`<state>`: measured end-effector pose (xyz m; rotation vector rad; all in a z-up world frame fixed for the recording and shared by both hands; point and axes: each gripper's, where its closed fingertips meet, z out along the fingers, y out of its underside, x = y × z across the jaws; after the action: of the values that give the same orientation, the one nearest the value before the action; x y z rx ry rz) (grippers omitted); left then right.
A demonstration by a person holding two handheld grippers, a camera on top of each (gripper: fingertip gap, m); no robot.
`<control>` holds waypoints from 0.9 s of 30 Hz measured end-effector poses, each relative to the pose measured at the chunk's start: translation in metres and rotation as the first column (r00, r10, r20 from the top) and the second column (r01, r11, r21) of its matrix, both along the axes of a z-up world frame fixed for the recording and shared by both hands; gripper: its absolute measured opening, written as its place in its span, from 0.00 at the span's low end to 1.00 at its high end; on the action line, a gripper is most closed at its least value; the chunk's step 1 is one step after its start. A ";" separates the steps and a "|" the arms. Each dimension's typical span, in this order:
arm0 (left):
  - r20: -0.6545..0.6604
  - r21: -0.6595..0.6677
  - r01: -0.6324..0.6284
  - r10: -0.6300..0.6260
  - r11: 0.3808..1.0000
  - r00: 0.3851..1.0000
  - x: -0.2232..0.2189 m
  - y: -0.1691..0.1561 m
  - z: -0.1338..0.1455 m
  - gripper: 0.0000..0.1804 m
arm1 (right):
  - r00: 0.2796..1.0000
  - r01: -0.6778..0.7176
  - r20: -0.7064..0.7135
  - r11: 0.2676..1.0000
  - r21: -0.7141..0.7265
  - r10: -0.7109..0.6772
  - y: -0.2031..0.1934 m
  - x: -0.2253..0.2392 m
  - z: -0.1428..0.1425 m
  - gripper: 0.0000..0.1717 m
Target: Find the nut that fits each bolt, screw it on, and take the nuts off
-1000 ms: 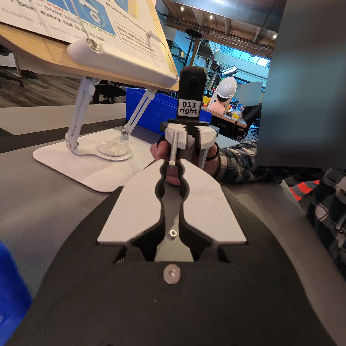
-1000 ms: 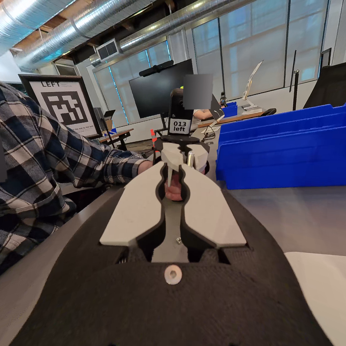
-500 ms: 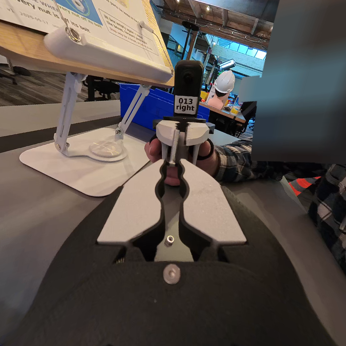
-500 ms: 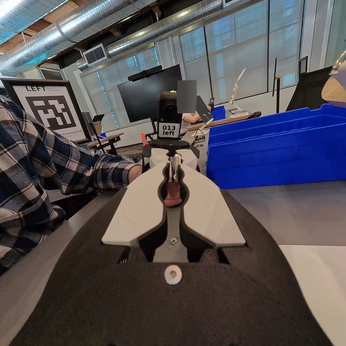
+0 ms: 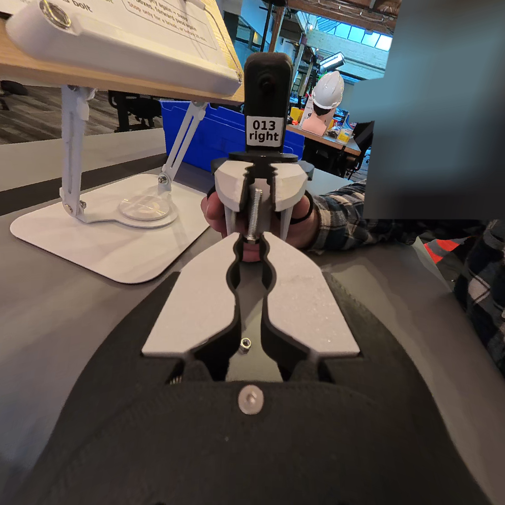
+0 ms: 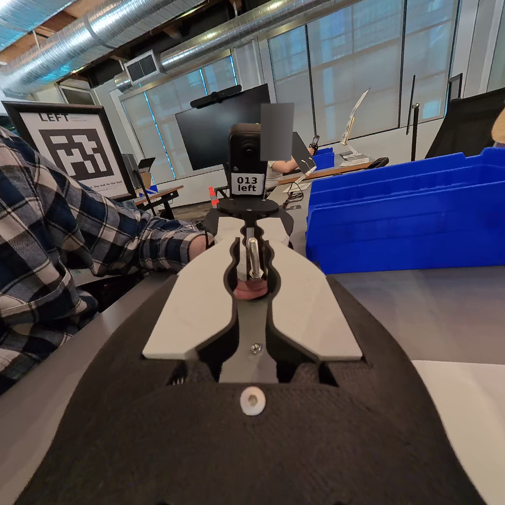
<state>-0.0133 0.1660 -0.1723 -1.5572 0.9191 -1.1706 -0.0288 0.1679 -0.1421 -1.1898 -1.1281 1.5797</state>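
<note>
My left gripper (image 5: 250, 241) is shut on the hex end (image 5: 250, 238) of a silver bolt (image 5: 253, 213) and holds it upright above the grey table. The right gripper (image 5: 255, 191) faces it, and its two fingers stand apart on either side of the bolt's thread with a gap on both sides. In the right wrist view the bolt (image 6: 254, 257) rises between my right gripper's (image 6: 252, 243) open fingers, with a hex piece (image 6: 256, 274) at its base, close to the right-hand finger (image 6: 273, 262). The left gripper (image 6: 252, 226) shows behind it.
A white stand (image 5: 109, 232) carries a wooden board with an instruction sheet at the left. Blue bins (image 6: 410, 218) stand on the grey table (image 6: 410, 300). A person's plaid sleeve (image 6: 82, 232) reaches in from the left. A framed marker sign (image 6: 73, 147) stands behind. Both grippers' tips are close together, under 4 cm apart.
The right gripper's jaws narrowed around the bolt half a second ago and have opened wide again. The left gripper has kept its hold on the bolt, and the two grippers have drawn closer.
</note>
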 end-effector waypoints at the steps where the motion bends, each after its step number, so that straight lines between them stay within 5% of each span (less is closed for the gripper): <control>1: -0.006 0.003 0.000 0.000 1.000 1.000 0.001 0.000 -0.001 0.06 | 1.000 -0.003 0.003 1.000 0.006 0.003 -0.001 0.000 0.000 0.09; 9: -0.030 0.022 0.001 0.000 1.000 1.000 0.003 -0.001 -0.003 0.07 | 1.000 0.010 0.010 1.000 0.014 -0.010 0.000 0.000 -0.001 0.03; 12: -0.104 0.035 -0.001 0.005 0.999 0.995 0.007 0.000 -0.013 0.24 | 1.000 0.003 -0.014 1.000 0.012 -0.002 -0.001 0.001 0.003 0.03; 14: -0.146 0.048 0.011 -0.004 0.999 0.989 0.011 -0.003 -0.017 0.26 | 1.000 -0.003 -0.011 1.000 0.019 0.003 -0.003 0.000 0.003 0.03; 27: -0.149 0.065 0.059 -0.049 0.996 0.988 0.016 -0.012 -0.016 0.06 | 0.999 -0.042 0.021 0.998 0.053 0.041 -0.013 -0.003 -0.002 0.03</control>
<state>0.0023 0.1541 -0.1883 -1.5873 1.0935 -1.0609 -0.0322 0.1551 -0.1438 -1.1557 -1.2076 1.5621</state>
